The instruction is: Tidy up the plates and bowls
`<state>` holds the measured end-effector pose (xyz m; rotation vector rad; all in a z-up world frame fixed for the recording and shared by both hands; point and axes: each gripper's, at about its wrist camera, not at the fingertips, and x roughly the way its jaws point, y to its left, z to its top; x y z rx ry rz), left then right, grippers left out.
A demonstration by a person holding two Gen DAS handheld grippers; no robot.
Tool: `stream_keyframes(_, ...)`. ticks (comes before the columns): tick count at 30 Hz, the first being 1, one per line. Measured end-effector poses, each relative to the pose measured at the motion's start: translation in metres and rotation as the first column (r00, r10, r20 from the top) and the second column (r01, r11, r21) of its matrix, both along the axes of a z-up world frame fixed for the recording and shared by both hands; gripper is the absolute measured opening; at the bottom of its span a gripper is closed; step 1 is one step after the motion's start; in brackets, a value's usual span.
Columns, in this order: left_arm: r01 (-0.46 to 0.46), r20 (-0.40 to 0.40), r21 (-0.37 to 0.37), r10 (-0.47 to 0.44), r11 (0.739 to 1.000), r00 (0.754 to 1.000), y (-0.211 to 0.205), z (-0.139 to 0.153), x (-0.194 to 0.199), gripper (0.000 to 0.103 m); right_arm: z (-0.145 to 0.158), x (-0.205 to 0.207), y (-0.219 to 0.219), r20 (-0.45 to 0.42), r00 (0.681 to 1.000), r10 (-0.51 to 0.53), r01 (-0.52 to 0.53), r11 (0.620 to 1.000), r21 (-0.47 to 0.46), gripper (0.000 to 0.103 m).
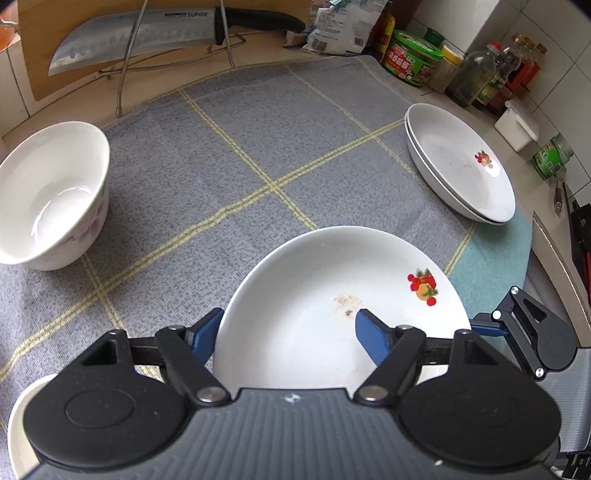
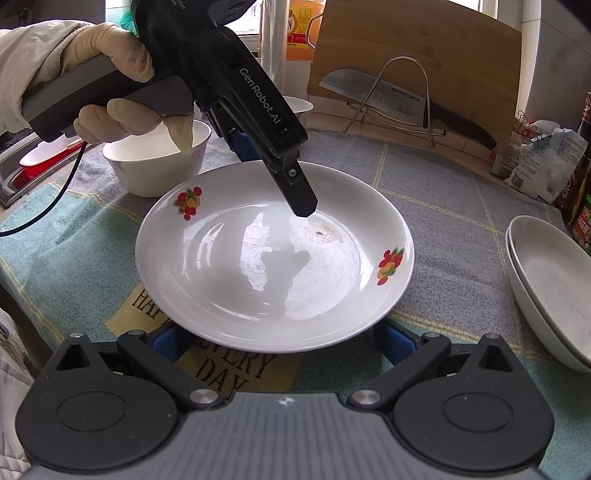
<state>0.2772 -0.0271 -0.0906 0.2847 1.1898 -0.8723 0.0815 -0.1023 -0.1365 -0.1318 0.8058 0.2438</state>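
Note:
A white plate [image 1: 332, 295] with fruit prints, also in the right wrist view [image 2: 273, 266], sits low in the middle over the checked cloth [image 1: 240, 155]. My left gripper [image 1: 289, 314] is shut on its rim, one blue finger [image 1: 369, 332] inside the dish and the other [image 1: 207, 332] outside it. In the right wrist view the left gripper [image 2: 275, 177] comes down from the top left, held by a gloved hand [image 2: 110, 55]. My right gripper [image 2: 280, 339] is open, its fingers spread wide under the plate's near rim. Two stacked plates [image 1: 458, 162] lie at the right. A deep white bowl [image 1: 51, 195] stands at the left.
A second bowl [image 2: 155, 162] stands beside the left gripper, and the stacked plates [image 2: 550, 288] reach the right edge. A large knife [image 1: 140, 33] rests on a wire rack against a wooden board [image 2: 417, 48]. Bottles and jars [image 1: 480, 70] line the tiled back corner.

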Motion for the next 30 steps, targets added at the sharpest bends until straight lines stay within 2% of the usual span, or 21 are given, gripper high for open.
stream_keyframes(30,0.061,0.019,0.043,-0.062,0.997,0.998,-0.010,-0.004,-0.001,0.076,0.000,0.011,0.003,-0.039,0.999,0.027,-0.027,1.000,0.000,0.103)
